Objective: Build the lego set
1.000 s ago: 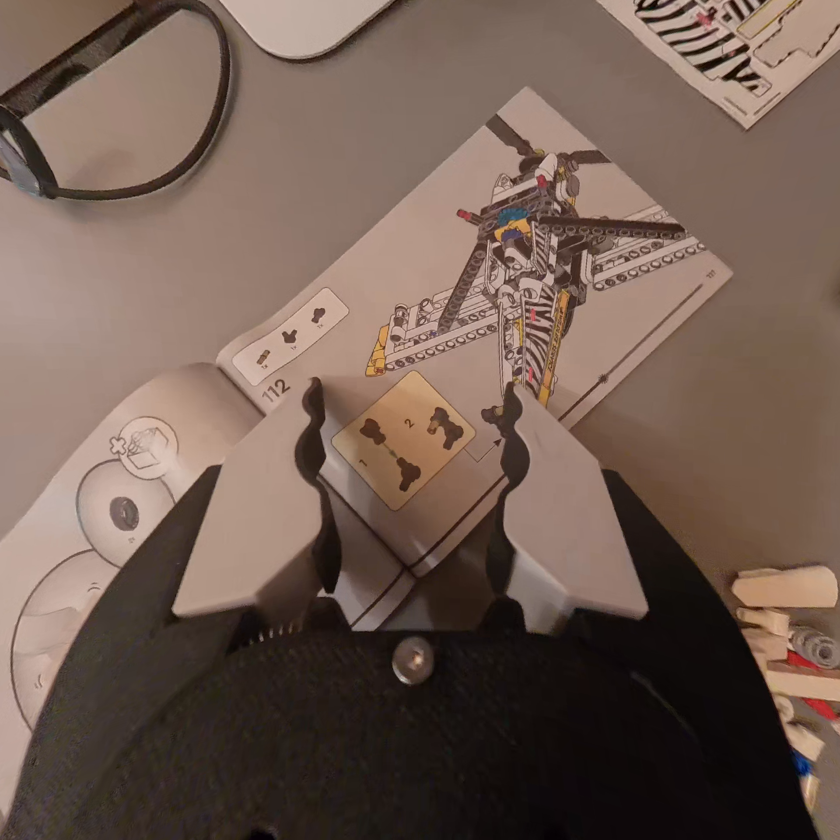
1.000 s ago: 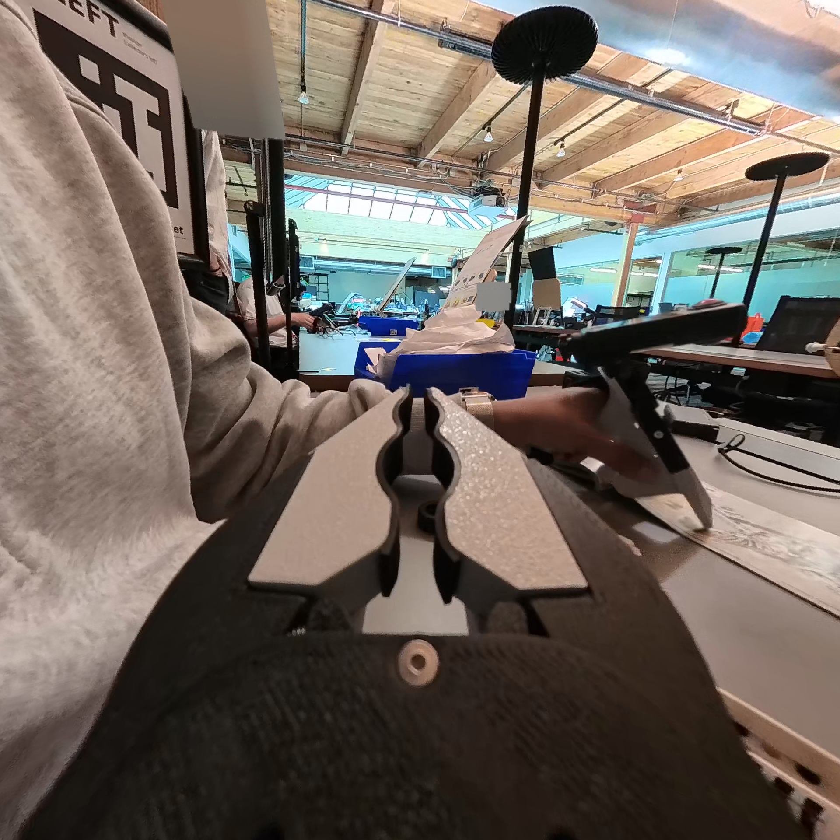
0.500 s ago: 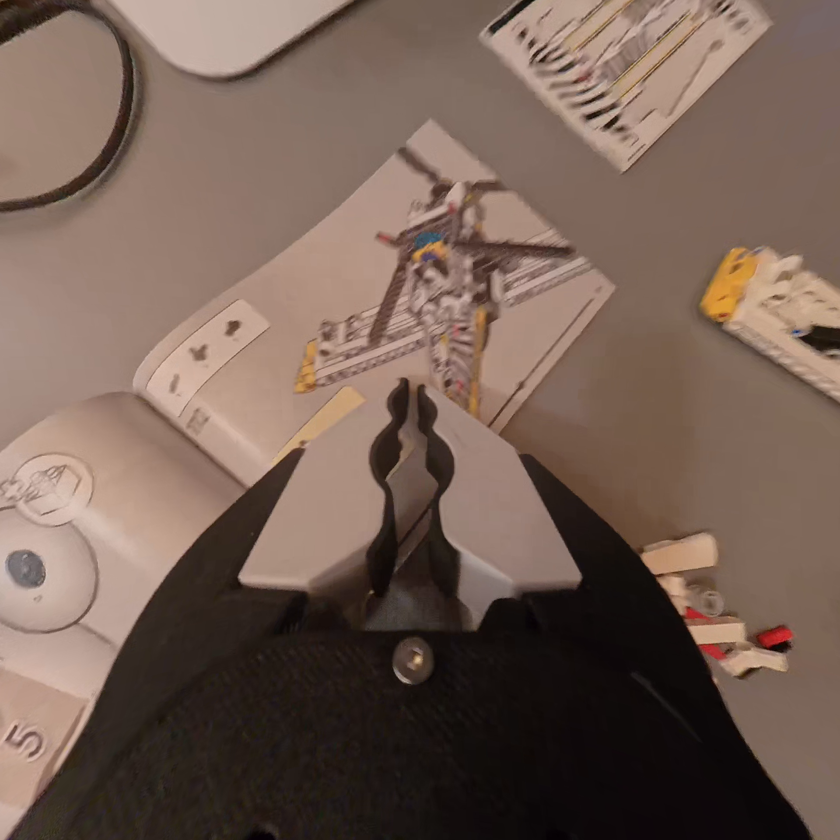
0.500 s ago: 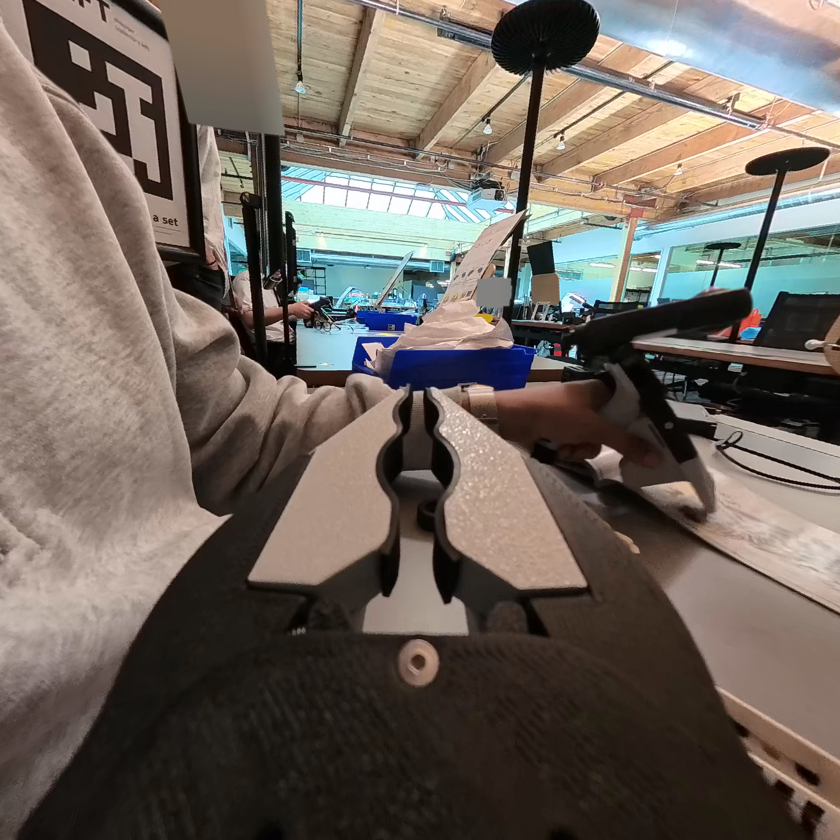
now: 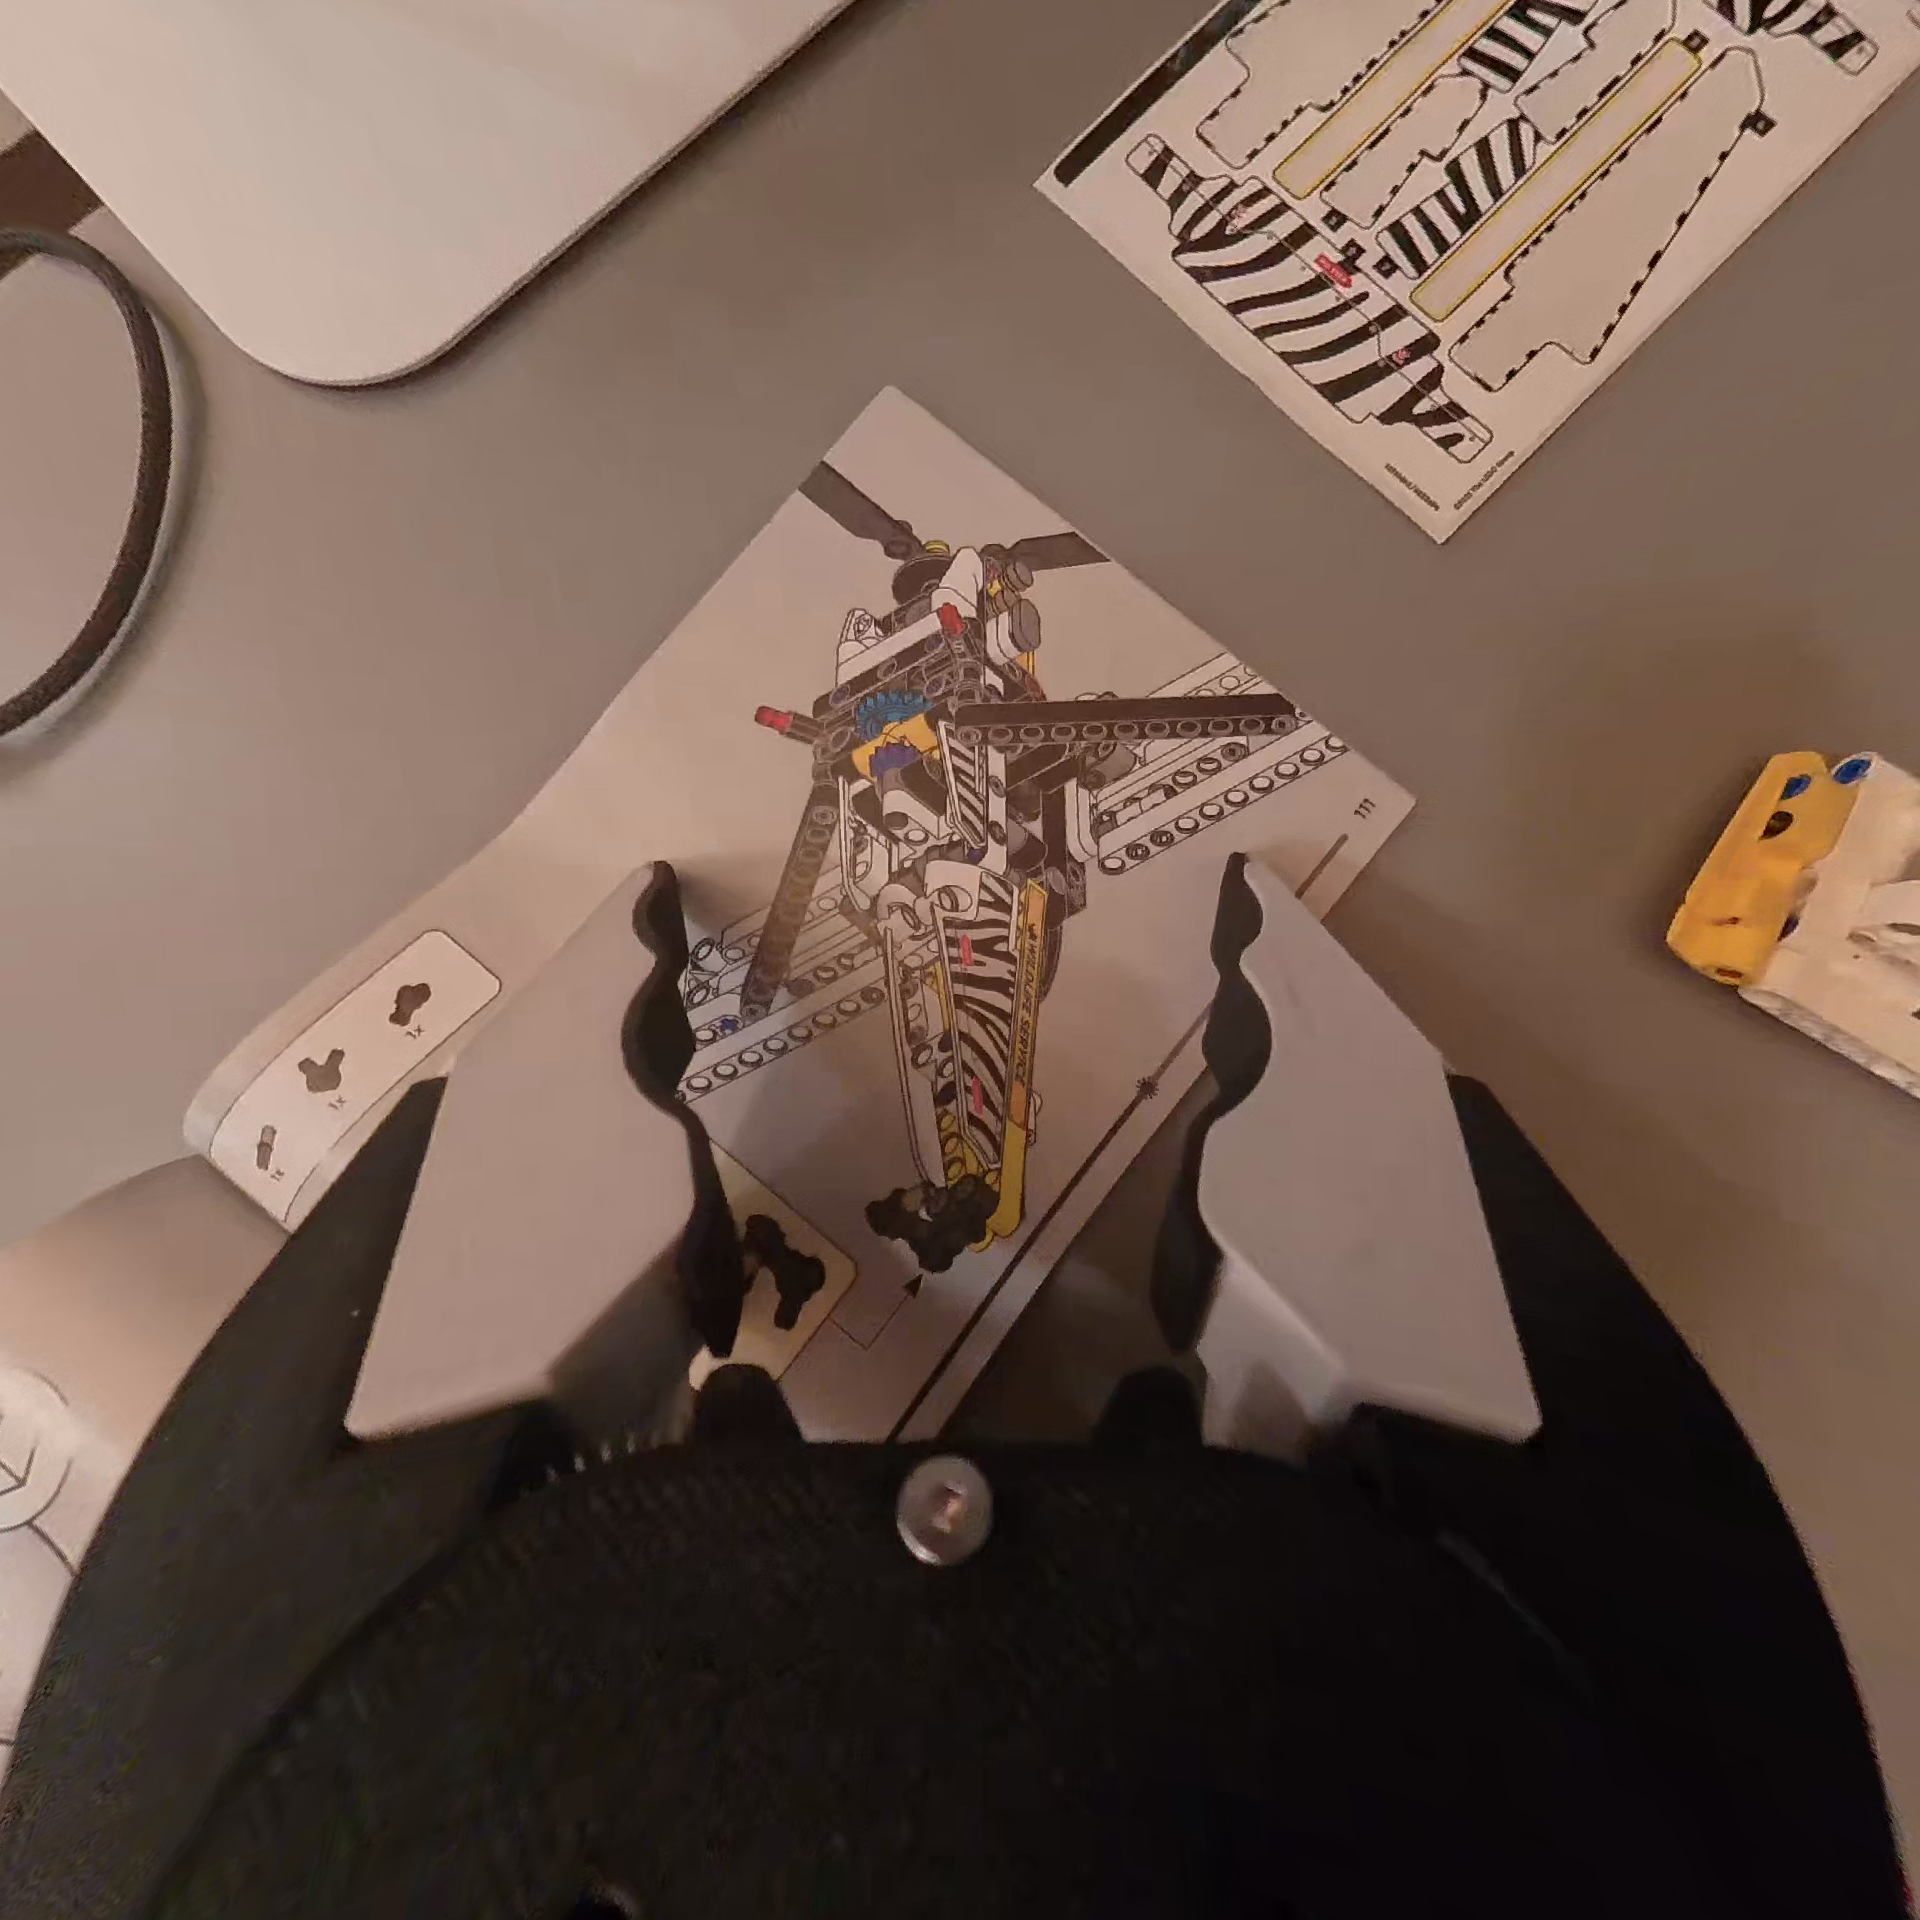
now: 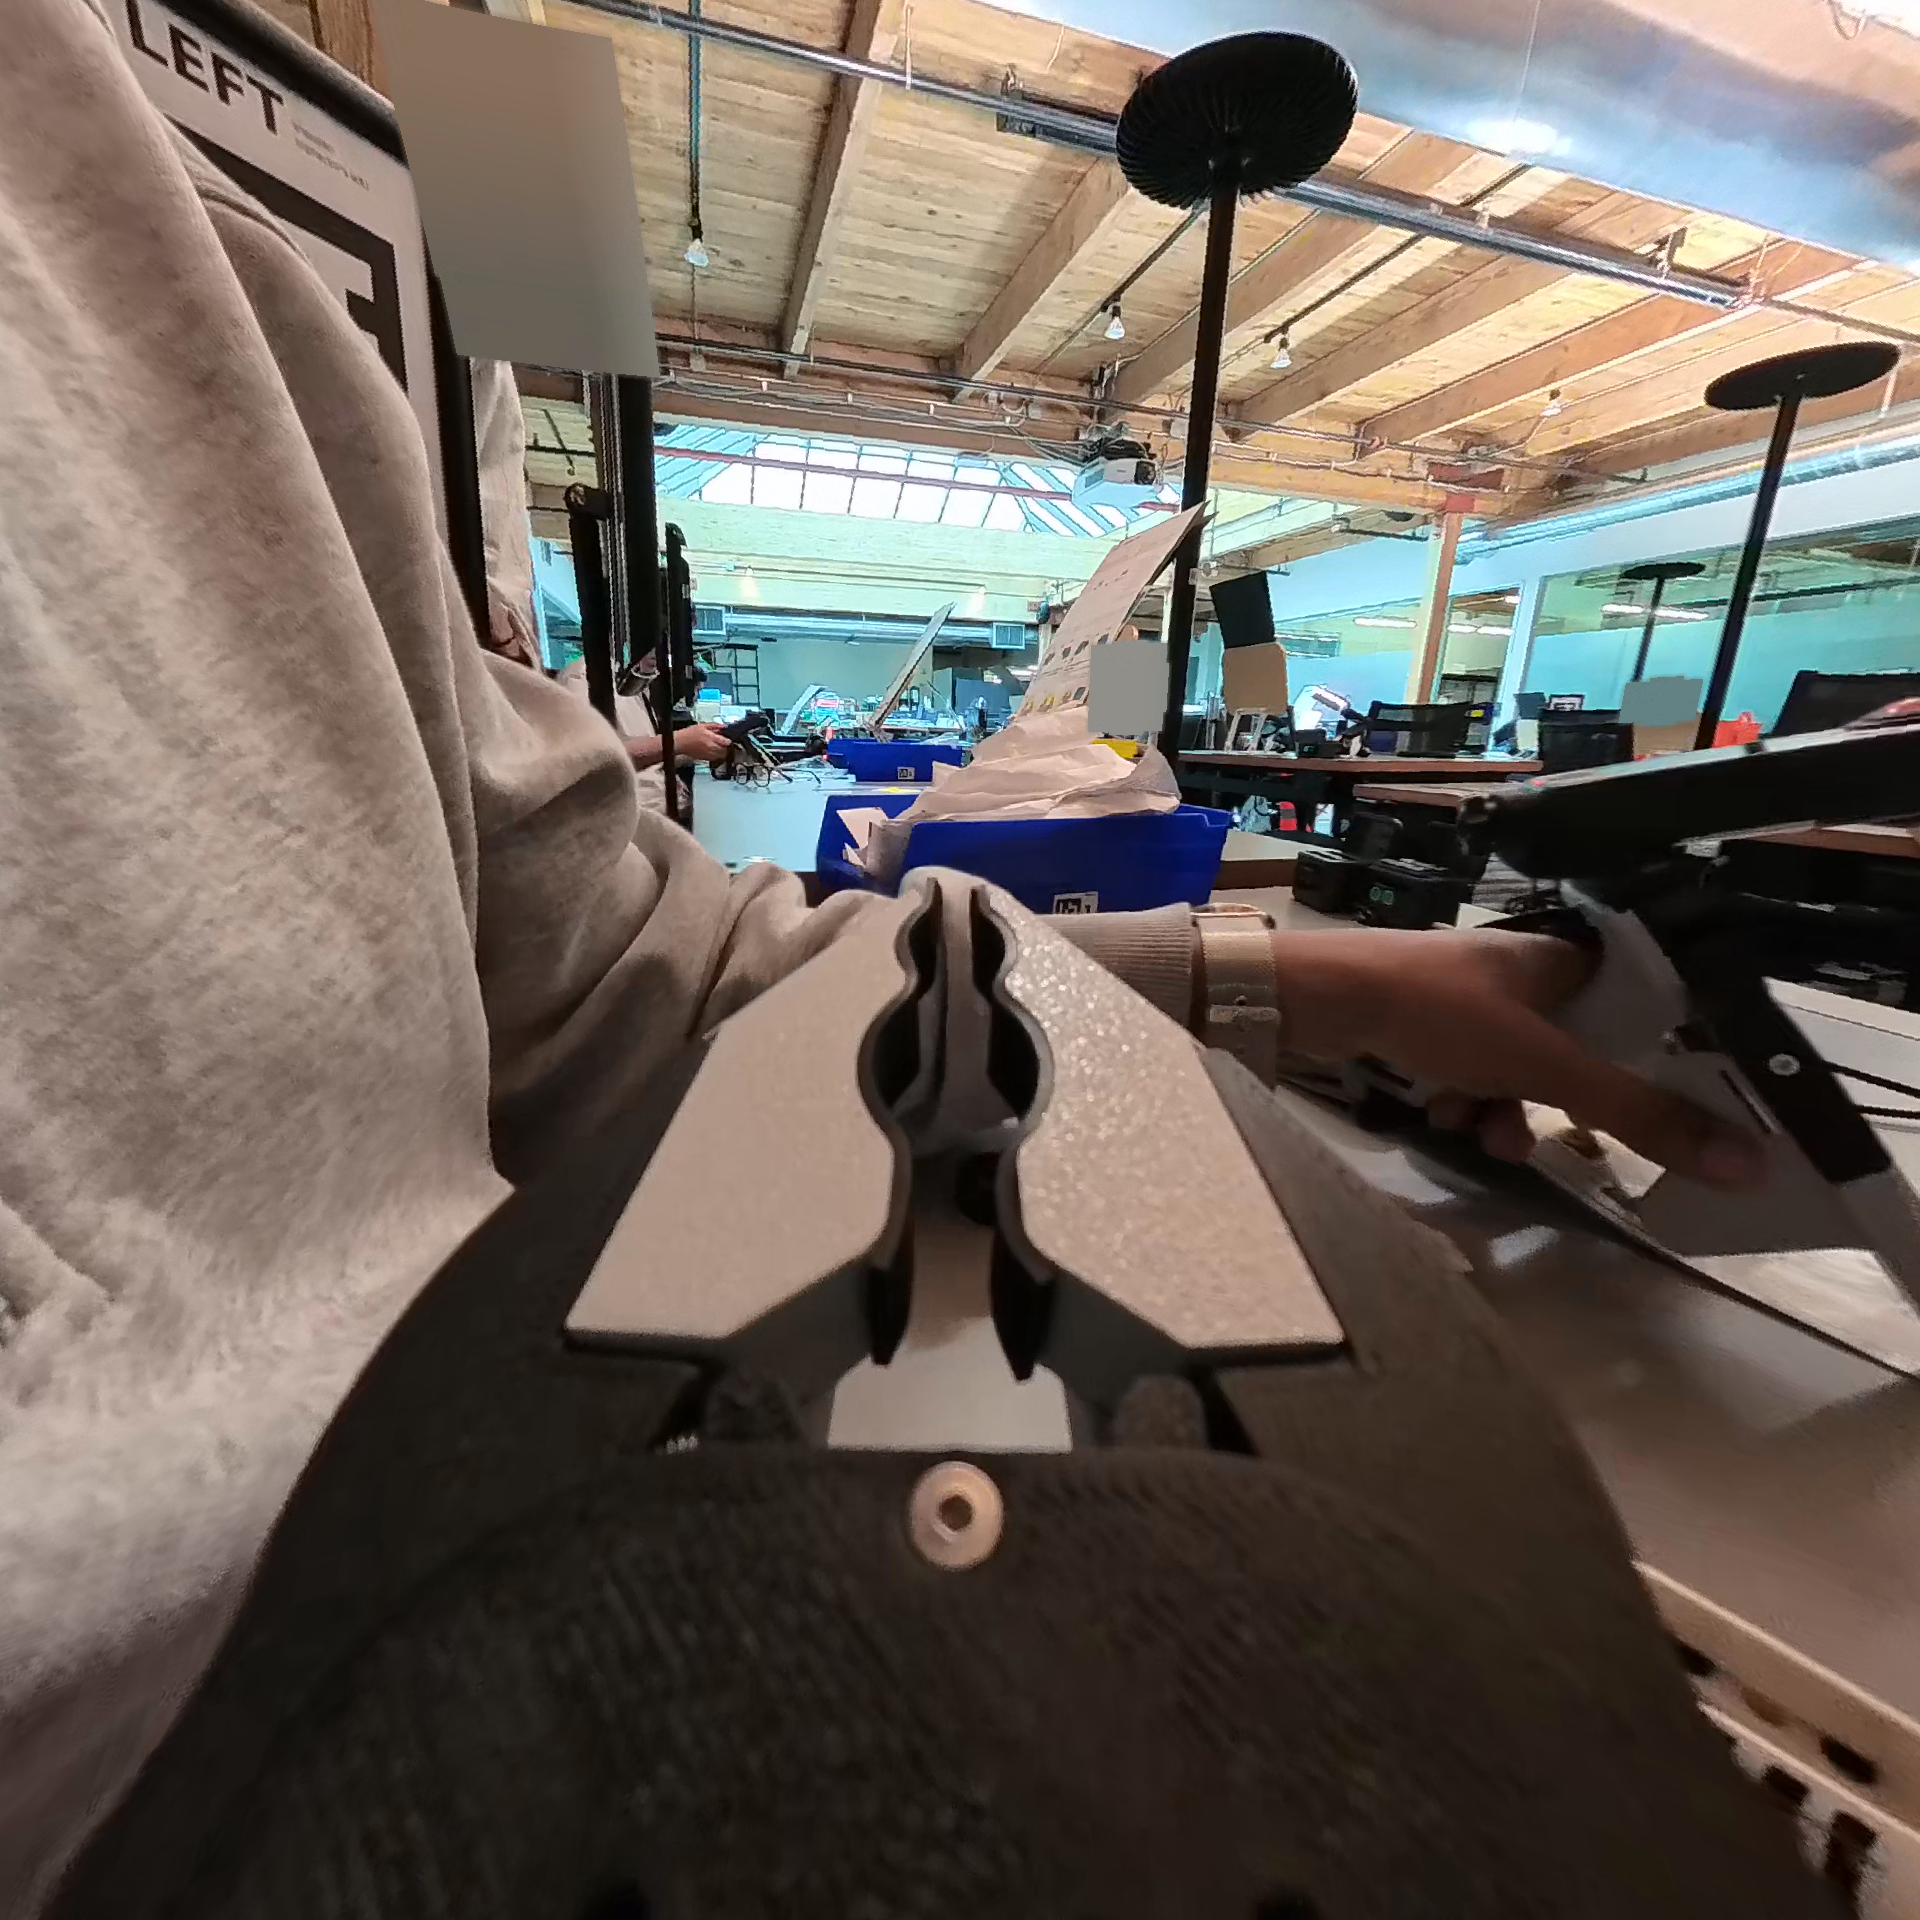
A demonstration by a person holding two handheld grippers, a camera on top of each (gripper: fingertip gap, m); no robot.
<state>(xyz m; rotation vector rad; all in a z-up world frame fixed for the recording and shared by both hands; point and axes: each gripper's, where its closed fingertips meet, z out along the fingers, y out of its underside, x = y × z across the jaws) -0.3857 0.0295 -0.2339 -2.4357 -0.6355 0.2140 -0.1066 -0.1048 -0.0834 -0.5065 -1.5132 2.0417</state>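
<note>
1. The left claw (image 5: 940,1049) hung wide open over the instruction booklet (image 5: 1122,665), gripping nothing, its 2 fingers framing the printed helicopter drawing.
2. The booklet lay open on the grey surface (image 5: 623,499), 1 corner pointing toward 12 o'clock; a curled page rose at about 8 o'clock.
3. At 3 o'clock in the left wrist view sat a partly built lego assembly (image 5: 1808,914), yellow end and white body, cut off by the frame edge, well apart from the claw.
4. Up at 1 o'clock lay the sticker sheet (image 5: 1455,229): many outlines looked empty, while some zebra-striped stickers were on it yet. My read: much of the decorating was done, not all.
5. A white rounded slab (image 5: 343,177) at 11 o'clock and a dark looped cable (image 5: 145,436) at 9 o'clock were bystanders.
6. The right claw (image 6: 954,914) pointed away from the work, toward the person's grey sleeve (image 6: 260,727); its jaws were nearly together with only a thin slit between them, and I saw nothing pinched there.
7. In the right wrist view the person's hand (image 6: 1475,1029) held the other tool at 3 o'clock, tip down on the booklet.
8. Judgement: the drawing showed a near-complete helicopter, so the build seemed late on; the assembly's own state was mostly hidden.
9. Left to do, I judged: read the step, fetch the small black parts it showed, fit them.
</note>
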